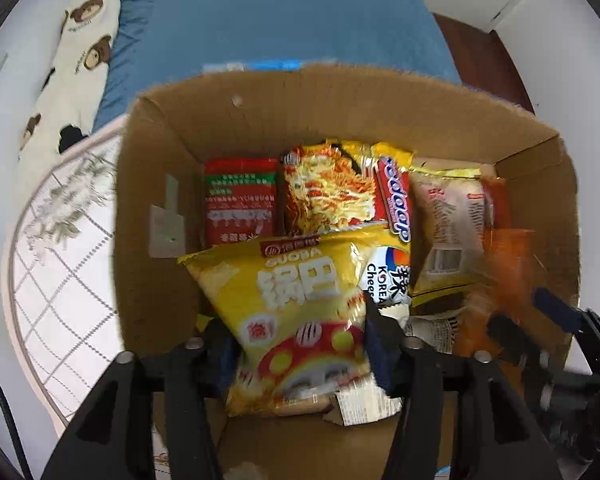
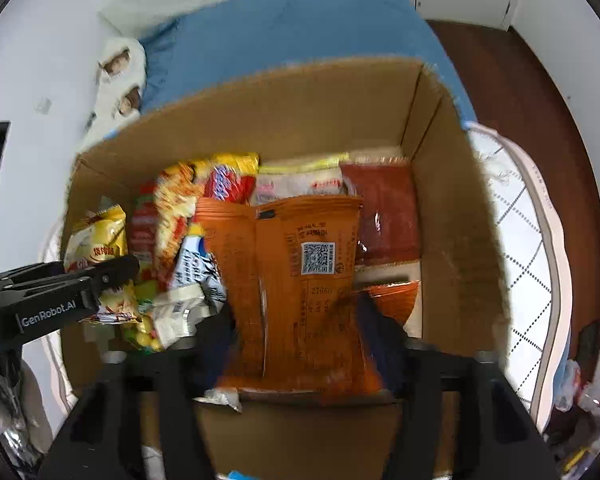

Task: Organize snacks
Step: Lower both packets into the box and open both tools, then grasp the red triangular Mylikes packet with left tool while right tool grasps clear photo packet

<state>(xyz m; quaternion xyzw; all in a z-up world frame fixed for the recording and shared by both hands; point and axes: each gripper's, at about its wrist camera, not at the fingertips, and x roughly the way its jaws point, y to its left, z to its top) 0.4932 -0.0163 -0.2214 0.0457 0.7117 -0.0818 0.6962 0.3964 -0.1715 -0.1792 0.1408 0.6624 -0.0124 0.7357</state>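
Note:
An open cardboard box (image 1: 260, 120) holds several snack packets lying side by side. My left gripper (image 1: 300, 340) points down into it with a yellow snack bag (image 1: 300, 300) between its fingers; both pads touch the bag's sides. My right gripper (image 2: 300, 336) hangs over the box's right half with its jaws wide. An orange packet (image 2: 300, 280), back side up and blurred, sits loose between those jaws. The right wrist view shows the left gripper (image 2: 112, 276) at the left with the yellow bag (image 2: 96, 240). In the left wrist view, the right gripper (image 1: 540, 320) is a blur.
In the box lie a red packet (image 1: 240, 200), noodle packs (image 1: 328, 188), a pale packet (image 1: 448, 220) and a dark red one (image 2: 384, 212). The box (image 2: 452, 220) rests on a white quilted mat (image 1: 60, 260) on a blue bed (image 1: 280, 20). Wooden floor (image 2: 520, 120) lies right.

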